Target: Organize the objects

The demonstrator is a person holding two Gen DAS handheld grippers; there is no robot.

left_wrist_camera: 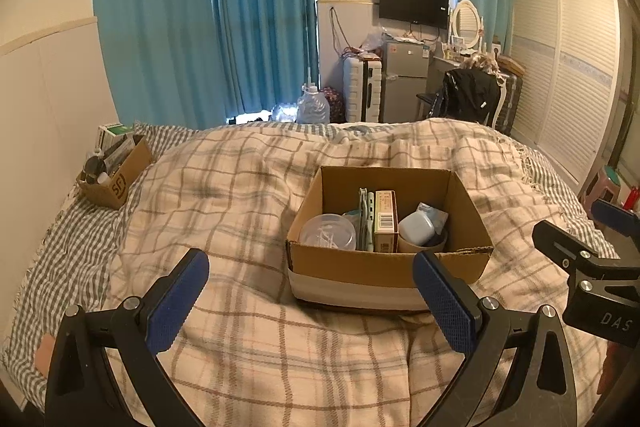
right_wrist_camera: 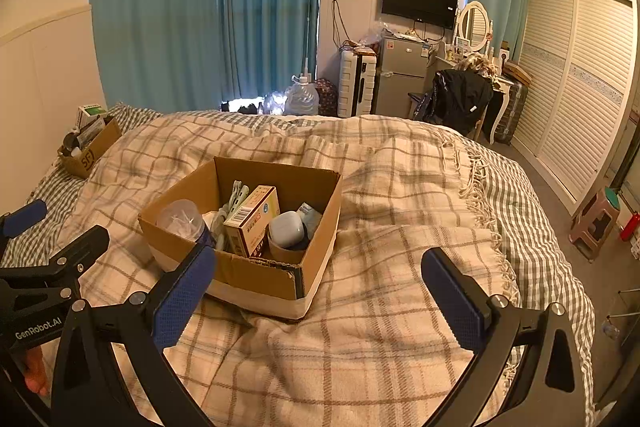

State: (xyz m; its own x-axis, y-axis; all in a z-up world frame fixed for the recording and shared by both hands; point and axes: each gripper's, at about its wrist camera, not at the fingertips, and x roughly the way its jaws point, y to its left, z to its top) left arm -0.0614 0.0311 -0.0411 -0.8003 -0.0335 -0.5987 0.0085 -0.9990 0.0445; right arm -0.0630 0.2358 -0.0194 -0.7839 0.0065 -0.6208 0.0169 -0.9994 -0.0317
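Plaid bedding [left_wrist_camera: 248, 347] holds two cardboard boxes [left_wrist_camera: 384, 267] [left_wrist_camera: 116, 179] (one nearer); left gripper [left_wrist_camera: 310, 301] and right gripper [right_wrist_camera: 316, 297] gape empty.

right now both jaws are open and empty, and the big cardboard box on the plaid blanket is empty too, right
Not quite. Both sets of jaws are open and empty, but the big cardboard box on the plaid blanket is not empty. The left wrist view shows a clear round container, an upright medicine carton and a pale blue case inside it.
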